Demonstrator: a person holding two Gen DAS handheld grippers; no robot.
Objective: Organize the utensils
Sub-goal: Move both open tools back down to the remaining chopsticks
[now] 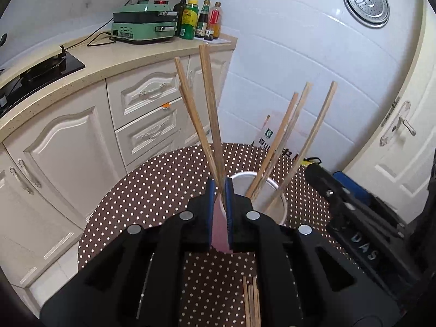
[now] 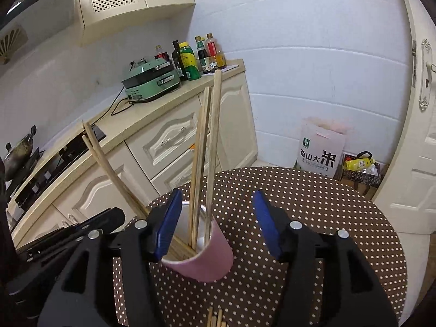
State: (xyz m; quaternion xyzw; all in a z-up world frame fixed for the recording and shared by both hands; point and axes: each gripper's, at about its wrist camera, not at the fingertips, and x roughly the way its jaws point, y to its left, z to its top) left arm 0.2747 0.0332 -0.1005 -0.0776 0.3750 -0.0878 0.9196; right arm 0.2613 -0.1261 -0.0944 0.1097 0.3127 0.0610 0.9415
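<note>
Left wrist view: your left gripper [image 1: 221, 190] is clenched on wooden chopsticks [image 1: 209, 114] at frame centre, over the pink paper cup [image 1: 219, 229]. "DAS" reads lower right.

Right wrist view: your right gripper [image 2: 216, 218] is spread wide, flanking the cup. The white rice bag [image 2: 320, 150] at right carries Chinese characters.

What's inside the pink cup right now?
The pink cup holds several wooden chopsticks standing upright and leaning against its rim. Their lower ends and the cup's bottom are hidden by the cup wall. More chopsticks lie on the table outside it.
</note>
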